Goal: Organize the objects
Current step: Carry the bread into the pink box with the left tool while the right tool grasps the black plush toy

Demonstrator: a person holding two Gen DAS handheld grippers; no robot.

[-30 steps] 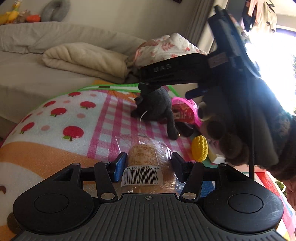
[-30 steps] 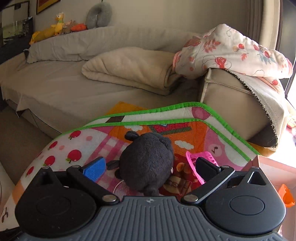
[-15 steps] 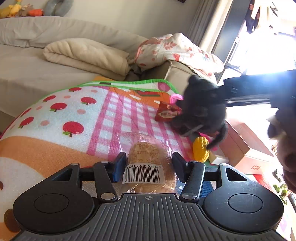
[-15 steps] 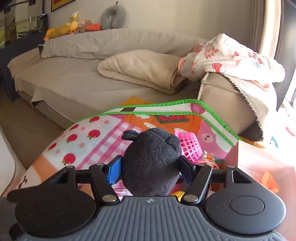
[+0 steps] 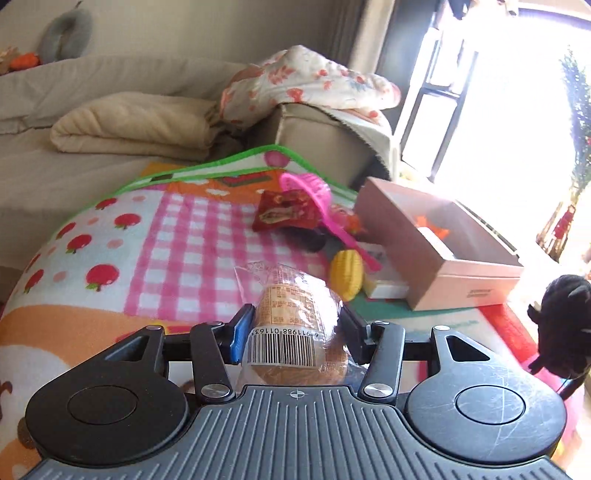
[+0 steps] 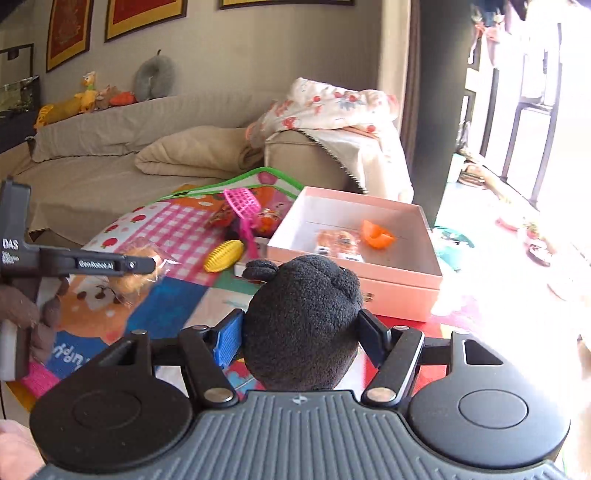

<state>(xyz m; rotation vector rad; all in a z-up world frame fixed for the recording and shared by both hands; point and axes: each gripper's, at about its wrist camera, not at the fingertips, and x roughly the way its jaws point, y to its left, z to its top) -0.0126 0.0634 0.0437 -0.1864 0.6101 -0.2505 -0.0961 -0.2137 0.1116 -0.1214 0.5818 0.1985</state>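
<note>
Beige sofa (image 6: 110,162) with folded blanket (image 6: 192,155), framed pictures (image 6: 144,14) above, sunlit windows (image 6: 535,110) right

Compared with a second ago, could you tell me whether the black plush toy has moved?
Yes. The black plush toy, now clamped in the right gripper, has left the play mat and been carried rightward toward the pink box.
</note>
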